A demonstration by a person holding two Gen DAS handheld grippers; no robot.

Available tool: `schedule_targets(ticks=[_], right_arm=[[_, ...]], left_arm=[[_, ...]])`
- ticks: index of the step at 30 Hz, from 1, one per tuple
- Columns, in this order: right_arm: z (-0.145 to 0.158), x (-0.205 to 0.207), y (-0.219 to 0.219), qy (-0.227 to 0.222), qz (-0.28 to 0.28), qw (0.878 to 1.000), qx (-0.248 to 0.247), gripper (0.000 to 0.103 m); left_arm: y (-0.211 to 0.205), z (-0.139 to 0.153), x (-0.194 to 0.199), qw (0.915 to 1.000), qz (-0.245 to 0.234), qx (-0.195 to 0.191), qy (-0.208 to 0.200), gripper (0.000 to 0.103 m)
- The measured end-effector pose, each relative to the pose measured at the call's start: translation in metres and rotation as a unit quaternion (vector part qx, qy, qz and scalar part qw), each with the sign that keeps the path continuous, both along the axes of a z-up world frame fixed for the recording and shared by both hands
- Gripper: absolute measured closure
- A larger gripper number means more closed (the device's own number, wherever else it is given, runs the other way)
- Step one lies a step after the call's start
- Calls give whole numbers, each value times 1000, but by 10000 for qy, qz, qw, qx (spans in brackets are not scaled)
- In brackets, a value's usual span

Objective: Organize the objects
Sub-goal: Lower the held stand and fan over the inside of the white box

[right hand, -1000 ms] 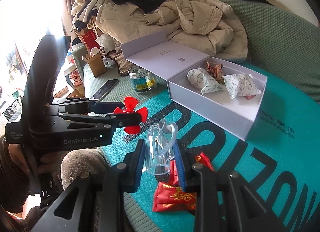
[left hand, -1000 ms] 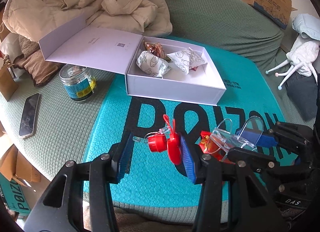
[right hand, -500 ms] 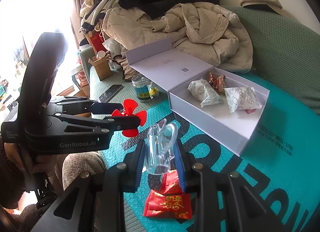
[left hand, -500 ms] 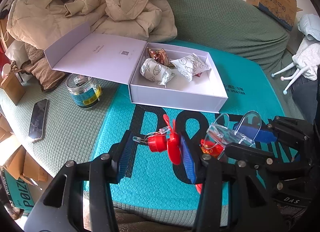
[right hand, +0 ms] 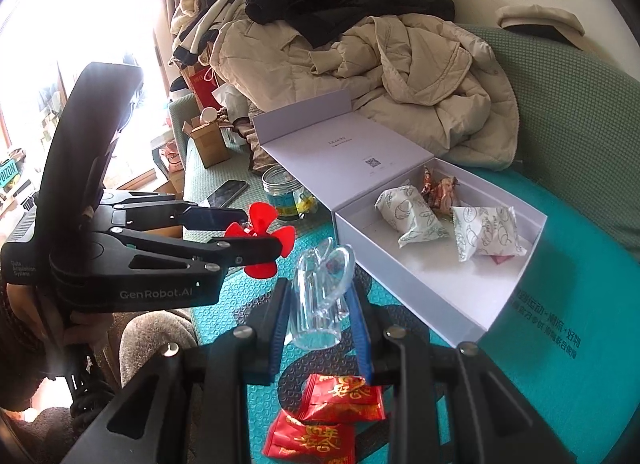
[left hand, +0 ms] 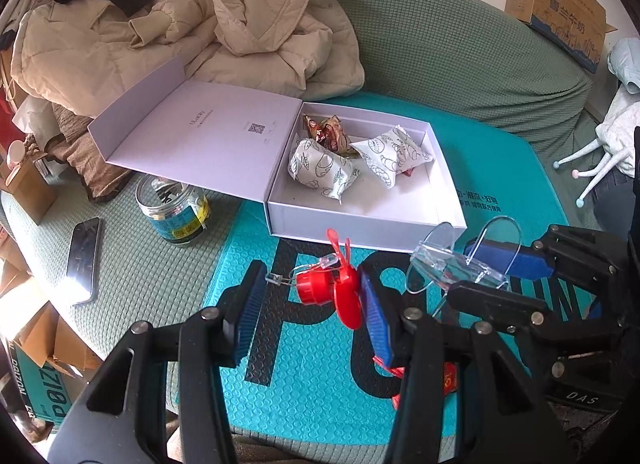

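Observation:
My left gripper [left hand: 310,284] is shut on a small red toy fan [left hand: 344,296], its propeller against the right pad and its clear tip against the left. In the right wrist view the left gripper [right hand: 252,234] reaches in from the left with the red fan [right hand: 260,220]. My right gripper [right hand: 320,316] is shut on a clear plastic piece [right hand: 320,296], which also shows in the left wrist view as the clear piece [left hand: 444,260]. Both are held above the teal mat [left hand: 304,392]. Beyond them the open white box [left hand: 360,224] holds several wrapped snacks [left hand: 320,168]. Red candy packets [right hand: 332,412] lie on the mat below the right gripper.
A glass jar [left hand: 172,208] and a phone [left hand: 82,260] sit on the green cover left of the box. A beige coat [left hand: 180,36] is piled behind the box lid. A cardboard box [left hand: 560,4] stands at the far right. A person's hand [right hand: 24,316] holds the left gripper.
Both grippers have risen and drawn back a little with their objects still held. The box and mat now look smaller and farther, and the red packets sit lower in the right wrist view.

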State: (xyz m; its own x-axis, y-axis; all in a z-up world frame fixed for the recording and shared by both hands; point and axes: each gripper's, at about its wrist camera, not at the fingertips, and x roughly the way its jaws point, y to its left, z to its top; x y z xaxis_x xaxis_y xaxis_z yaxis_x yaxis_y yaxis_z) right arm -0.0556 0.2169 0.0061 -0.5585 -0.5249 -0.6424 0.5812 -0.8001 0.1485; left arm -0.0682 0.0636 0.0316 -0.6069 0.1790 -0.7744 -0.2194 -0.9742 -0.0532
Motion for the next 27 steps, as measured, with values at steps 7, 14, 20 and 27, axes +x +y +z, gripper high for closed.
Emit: schedule_targets(ticks=[7,14,20,27], right_arm=[[2,-24,14,28,-104,9999,23,74],[2,-49,26,54,-186,9997,154,74],[7,-65,27,121,-148,9996,195,74],[7,-84,29,110,-199,9996,179,74]], left_arm=[[16,6,-28,9998,-201,-35,21,58],[26,3,-52,9996,-290,60,-47,58],[30,2,-68,9993,-346,83,-69,58],[33,-1,-92,9991,-389,73,-125,58]])
